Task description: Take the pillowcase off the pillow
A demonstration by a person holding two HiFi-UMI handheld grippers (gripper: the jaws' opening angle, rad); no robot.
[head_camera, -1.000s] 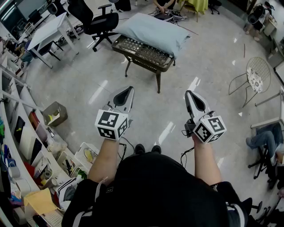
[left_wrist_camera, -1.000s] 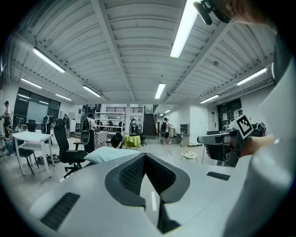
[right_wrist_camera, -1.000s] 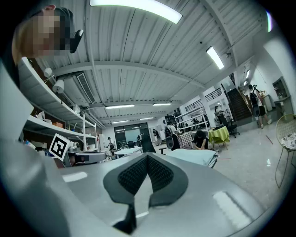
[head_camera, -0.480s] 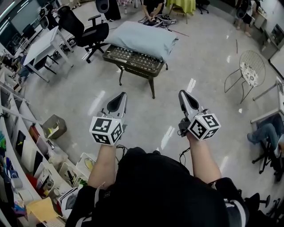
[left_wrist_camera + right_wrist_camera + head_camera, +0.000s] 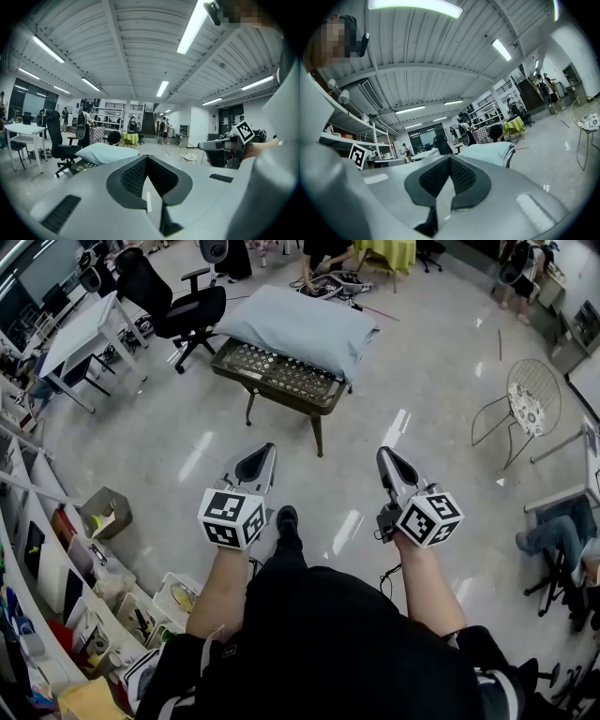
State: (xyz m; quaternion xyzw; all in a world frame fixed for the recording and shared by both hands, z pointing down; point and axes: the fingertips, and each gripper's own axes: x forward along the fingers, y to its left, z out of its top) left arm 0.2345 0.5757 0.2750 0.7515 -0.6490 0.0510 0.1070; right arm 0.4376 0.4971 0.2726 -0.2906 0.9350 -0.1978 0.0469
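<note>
A pale blue pillow in its pillowcase (image 5: 300,326) lies on a low dark wicker table (image 5: 272,381) well ahead of me. It also shows as the pillow (image 5: 101,152) in the left gripper view and the pillow (image 5: 487,152) in the right gripper view. My left gripper (image 5: 265,452) is held out over the floor, shut and empty, short of the table. My right gripper (image 5: 384,456) is level with it, also shut with nothing in it. Both jaws are pressed together in the gripper views, the left gripper (image 5: 146,159) and the right gripper (image 5: 450,161).
A black office chair (image 5: 173,301) and a white desk (image 5: 80,329) stand left of the table. Shelves with clutter (image 5: 56,559) run along the left. A round wire chair (image 5: 525,399) is at the right, a seated person (image 5: 553,531) beyond it. Someone crouches behind the pillow (image 5: 323,254).
I have walked nearer the table; a foot now shows stepping forward. Both grippers dropped a little and stayed shut and empty.
</note>
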